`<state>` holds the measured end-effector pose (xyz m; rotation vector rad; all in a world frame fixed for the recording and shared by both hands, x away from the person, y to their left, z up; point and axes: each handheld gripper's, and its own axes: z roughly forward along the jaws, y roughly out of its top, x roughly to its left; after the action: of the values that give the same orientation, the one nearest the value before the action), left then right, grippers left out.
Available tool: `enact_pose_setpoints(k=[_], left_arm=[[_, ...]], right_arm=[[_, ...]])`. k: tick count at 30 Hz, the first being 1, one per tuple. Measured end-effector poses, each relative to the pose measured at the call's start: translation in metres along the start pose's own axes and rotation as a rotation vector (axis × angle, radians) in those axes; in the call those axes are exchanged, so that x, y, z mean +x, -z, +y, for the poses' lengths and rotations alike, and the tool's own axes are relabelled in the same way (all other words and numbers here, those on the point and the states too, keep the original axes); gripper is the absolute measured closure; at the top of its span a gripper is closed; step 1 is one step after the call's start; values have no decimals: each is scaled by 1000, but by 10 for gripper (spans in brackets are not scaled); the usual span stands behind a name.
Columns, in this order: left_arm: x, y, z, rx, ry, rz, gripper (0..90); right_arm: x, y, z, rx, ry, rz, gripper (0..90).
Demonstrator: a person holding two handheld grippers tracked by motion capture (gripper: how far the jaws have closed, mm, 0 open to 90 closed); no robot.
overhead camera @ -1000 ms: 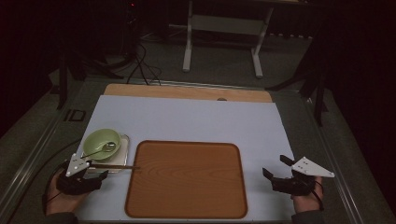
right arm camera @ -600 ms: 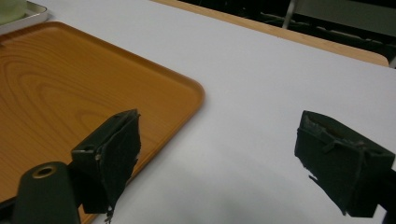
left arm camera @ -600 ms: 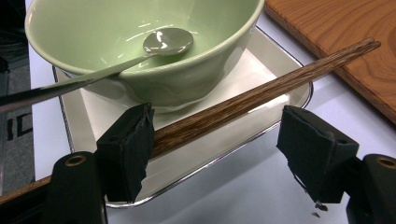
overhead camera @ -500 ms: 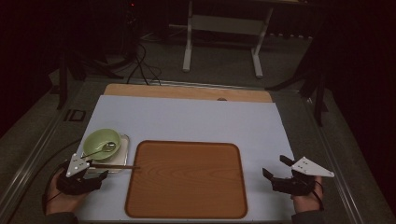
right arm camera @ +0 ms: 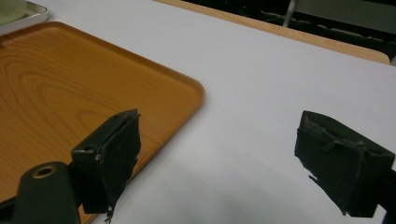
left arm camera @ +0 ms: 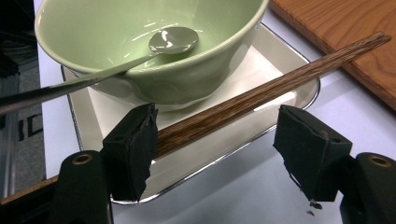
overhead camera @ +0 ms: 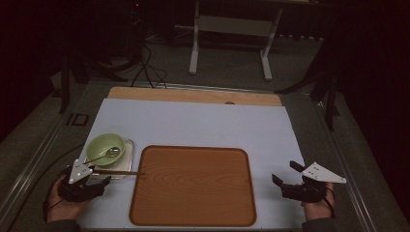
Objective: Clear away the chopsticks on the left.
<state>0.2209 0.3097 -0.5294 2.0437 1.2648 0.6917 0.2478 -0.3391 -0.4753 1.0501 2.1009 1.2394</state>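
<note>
Gaping left gripper [left arm camera: 224, 154] astride chopsticks [left arm camera: 261, 93] on the metal tray [left arm camera: 196, 161]; right gripper [right arm camera: 233, 163] wide, empty.

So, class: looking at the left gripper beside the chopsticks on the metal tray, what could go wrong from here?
1. The left gripper is open, and the chopsticks lie against one jaw only; closing off-centre may catch just one stick or roll them apart.
2. The chopsticks rest across the rim of the small metal tray, close to the green bowl; lifting carelessly could knock the bowl and tip out the spoon.
</note>
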Motion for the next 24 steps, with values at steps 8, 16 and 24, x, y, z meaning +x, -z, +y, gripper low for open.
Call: enact_pose_setpoints(k=[8, 16, 24], left_arm=[[2, -3, -2, 23, 7, -7, 314], [0, 0, 0, 24, -4, -43, 501], [-3, 2, 3, 28, -34, -73, 683]], right_arm=[[0, 0, 0, 3, -2, 1, 139], [0, 0, 0, 2, -3, 3, 139], [0, 0, 0, 5, -2, 5, 139]])
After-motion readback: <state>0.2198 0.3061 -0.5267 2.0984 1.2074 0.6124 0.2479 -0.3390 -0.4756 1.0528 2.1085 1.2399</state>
